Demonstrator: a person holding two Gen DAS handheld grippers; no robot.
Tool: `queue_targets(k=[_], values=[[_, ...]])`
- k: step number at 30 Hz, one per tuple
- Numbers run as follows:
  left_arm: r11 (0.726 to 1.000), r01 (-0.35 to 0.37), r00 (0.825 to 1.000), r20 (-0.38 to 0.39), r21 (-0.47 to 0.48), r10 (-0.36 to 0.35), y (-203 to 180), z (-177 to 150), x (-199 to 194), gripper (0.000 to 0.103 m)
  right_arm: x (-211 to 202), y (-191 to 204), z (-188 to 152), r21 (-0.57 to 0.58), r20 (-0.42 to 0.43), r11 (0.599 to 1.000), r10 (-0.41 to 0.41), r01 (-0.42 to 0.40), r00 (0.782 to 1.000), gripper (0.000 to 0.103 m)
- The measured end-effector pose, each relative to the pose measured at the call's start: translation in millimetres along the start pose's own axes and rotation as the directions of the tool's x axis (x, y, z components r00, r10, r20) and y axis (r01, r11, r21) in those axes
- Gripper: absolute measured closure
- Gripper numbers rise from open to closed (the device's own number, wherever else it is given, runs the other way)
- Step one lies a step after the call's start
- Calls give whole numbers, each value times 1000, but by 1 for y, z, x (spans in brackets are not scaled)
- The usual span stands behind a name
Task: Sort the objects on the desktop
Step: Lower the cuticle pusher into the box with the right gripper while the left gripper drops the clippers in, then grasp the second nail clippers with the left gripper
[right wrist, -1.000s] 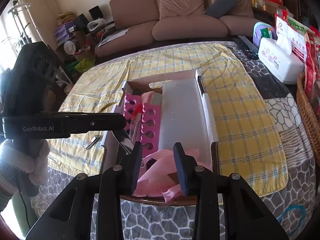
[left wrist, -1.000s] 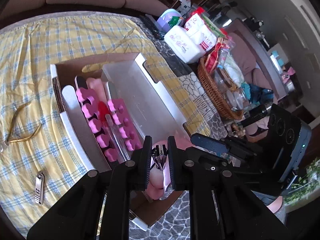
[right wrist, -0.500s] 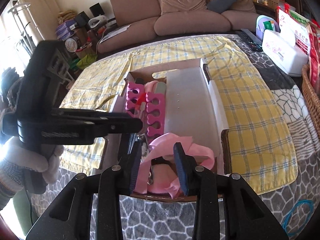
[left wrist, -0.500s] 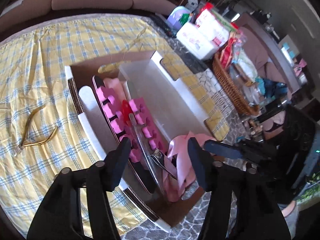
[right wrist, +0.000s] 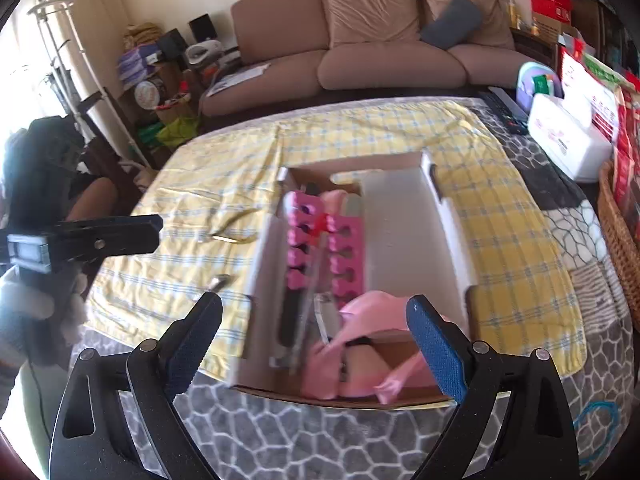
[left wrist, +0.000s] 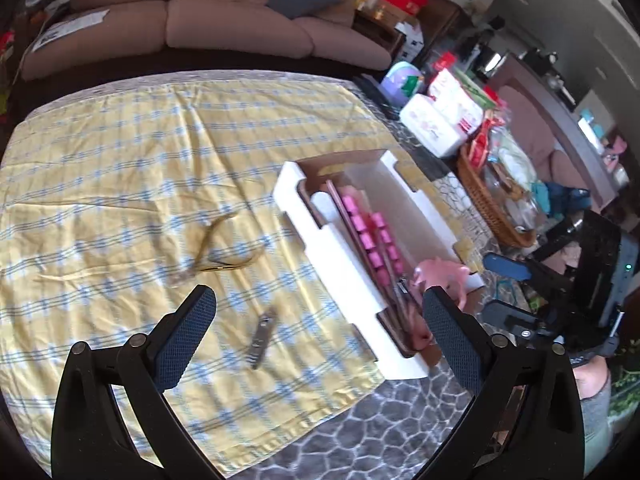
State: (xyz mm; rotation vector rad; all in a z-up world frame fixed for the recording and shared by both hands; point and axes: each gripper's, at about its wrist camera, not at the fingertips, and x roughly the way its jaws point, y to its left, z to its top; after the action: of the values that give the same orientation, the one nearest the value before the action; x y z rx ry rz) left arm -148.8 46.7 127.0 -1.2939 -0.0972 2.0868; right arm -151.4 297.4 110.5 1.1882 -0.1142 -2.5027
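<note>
Left wrist view: motion blur softens the box [left wrist: 344,276] and its contents; the pink toe separators [left wrist: 374,240] lie inside it, the pink ribbon [left wrist: 440,276] bunched at its near end, partly hidden behind the right finger; the left gripper [left wrist: 318,318] has its jaws released wide and bare, with the nail clipper [left wrist: 262,338] on the yellow checked cloth [left wrist: 120,160] between them and the gold cuticle nipper [left wrist: 224,248] farther off; no writing on the white tissue case [left wrist: 430,130] is legible

Right wrist view: the right gripper [right wrist: 314,320] also stands released, empty; the box lies between the jaws, ribbon near the right finger; the tool beside the separators is too blurred to name; the left gripper's label at far left is unreadable
</note>
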Motion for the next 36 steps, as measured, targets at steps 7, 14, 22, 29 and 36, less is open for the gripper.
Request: queue_targets(k=[7, 14, 22, 29, 36], values=[[997, -70, 997, -28, 14, 70, 41, -21, 12, 2, -3, 52, 2, -55, 47, 996, 71, -68, 996, 8], [984, -103, 991, -74, 144, 115, 22, -57, 62, 35, 12, 73, -1, -19, 82, 994, 113, -112, 990, 8], [977, -120, 993, 4, 177, 122, 10, -62, 86, 60, 16, 66, 3, 4, 79, 994, 110, -110, 991, 9], [972, -106, 994, 14, 212, 106, 9, -65, 95, 76, 17, 58, -1, 18, 70, 993, 116, -118, 991, 9], [964, -133, 991, 13, 230, 133, 11, -65, 95, 92, 21, 53, -7, 41, 61, 992, 117, -119, 991, 9]])
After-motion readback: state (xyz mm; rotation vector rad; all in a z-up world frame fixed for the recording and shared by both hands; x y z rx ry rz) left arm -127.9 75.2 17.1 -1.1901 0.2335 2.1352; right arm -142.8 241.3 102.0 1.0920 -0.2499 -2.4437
